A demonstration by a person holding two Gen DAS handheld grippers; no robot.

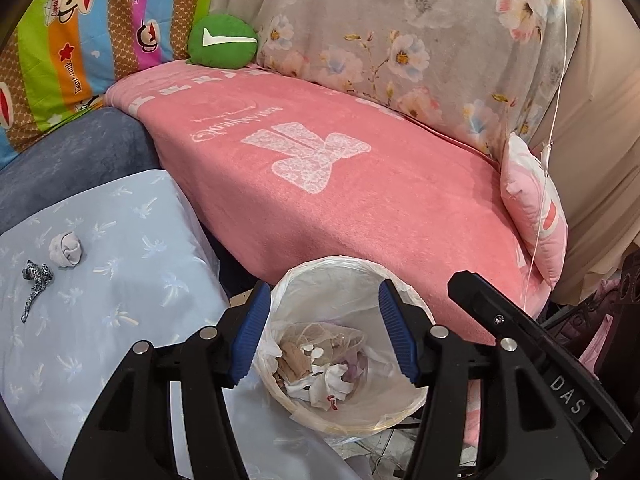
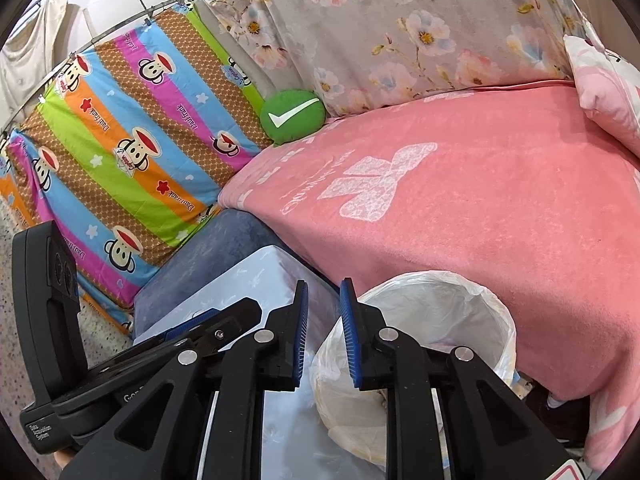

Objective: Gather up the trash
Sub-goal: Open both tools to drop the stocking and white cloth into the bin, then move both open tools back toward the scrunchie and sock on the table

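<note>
Both tongs over the lined trash bin beside the sofa

The bin stands near, against the pink blanket, likely so scraps drop straight in; crumpled trash lies inside. Left tongs gape over its mouth, empty. Right tongs stand slightly apart at its left rim, holding nothing.

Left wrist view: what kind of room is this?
Probably a home bedroom or living corner: a pink blanket spread over a bed or couch, a small pink pillow, and a lined trash bin beside it.
</note>
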